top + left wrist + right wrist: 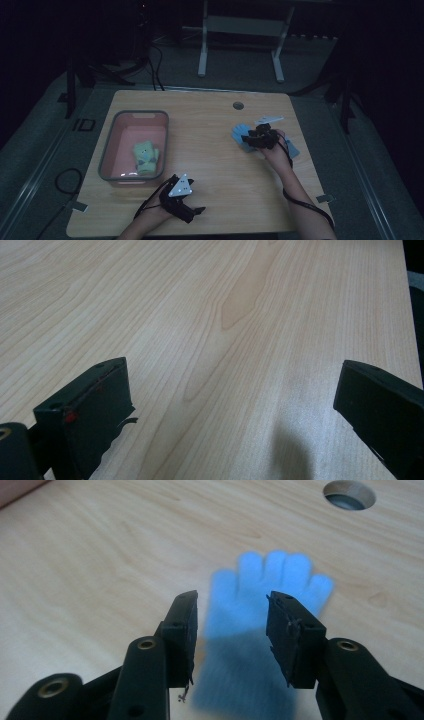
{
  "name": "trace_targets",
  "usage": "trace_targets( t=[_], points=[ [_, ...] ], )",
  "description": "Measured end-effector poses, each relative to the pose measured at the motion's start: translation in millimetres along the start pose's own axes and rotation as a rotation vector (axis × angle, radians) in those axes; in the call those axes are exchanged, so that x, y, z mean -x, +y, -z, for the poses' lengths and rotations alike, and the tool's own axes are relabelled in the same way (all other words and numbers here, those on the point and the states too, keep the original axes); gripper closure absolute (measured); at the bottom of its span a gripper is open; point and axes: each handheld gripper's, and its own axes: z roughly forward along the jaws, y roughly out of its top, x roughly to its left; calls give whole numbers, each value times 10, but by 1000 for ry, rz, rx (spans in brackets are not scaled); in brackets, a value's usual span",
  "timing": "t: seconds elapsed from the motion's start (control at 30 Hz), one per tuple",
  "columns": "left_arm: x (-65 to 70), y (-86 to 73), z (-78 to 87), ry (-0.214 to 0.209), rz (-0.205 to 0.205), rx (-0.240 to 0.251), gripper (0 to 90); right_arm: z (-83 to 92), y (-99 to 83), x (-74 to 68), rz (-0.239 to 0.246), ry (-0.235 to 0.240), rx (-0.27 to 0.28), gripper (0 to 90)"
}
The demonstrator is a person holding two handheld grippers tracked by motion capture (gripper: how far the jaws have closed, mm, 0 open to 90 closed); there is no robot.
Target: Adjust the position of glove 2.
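Right gripper view showed my right gripper (231, 630) part-open over the fuzzy light-blue knitted glove (260, 630) near the worktop's right edge, while my left gripper (230, 405) gaped wide over bare wood.

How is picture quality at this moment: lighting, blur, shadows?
High view: dim and underexposed, dark room around the table. Left gripper view: bright and sharp wood grain, soft shadow near the bottom. Right gripper view: blue glove blurred and washed out, right gripper sharper.

Pink bin (111, 145) with grey rim on wooden table (210, 165), yellow-green glove (145, 157) inside; round hole (238, 105) near far edge.
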Motion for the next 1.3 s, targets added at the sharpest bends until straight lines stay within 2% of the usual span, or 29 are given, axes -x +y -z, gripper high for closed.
trace_targets(
  t=[0.1, 0.23, 0.33, 0.4, 0.57, 0.7, 0.83, 1.0, 1.17, 1.3],
  points=[
    [-3, 1, 4, 3, 1, 3, 24, -99, 14, 51, 8, -14, -11, 560],
    [-5, -2, 4, 4, 5, 4, 24, -220, -6, 132, -22, -24, -38, 578],
    [-6, 2, 3, 5, 3, 6, 24, -293, -43, 148, -1, -55, -51, 585],
    [-7, -3, 6, 2, 7, 6, 24, -332, -75, 148, 2, -47, -49, 588],
    [-2, -7, -4, 2, 0, -2, 24, -373, -110, 77, 37, -56, -42, 674],
    [3, -7, -1, 2, -1, 0, 24, -371, -137, 50, 15, -60, -26, 782],
    [0, -2, -9, 8, -6, -2, 24, -370, -123, -20, 0, -101, -36, 845],
    [4, 5, -12, 8, -5, -1, 24, -262, -63, -123, -41, -123, -27, 870],
    [6, 13, -12, 14, -1, -1, 24, 9, 43, -299, -91, -156, 7, 873],
    [8, 17, -6, 21, 0, 4, 24, 230, 80, -465, -153, -181, 26, 873]
  ],
)
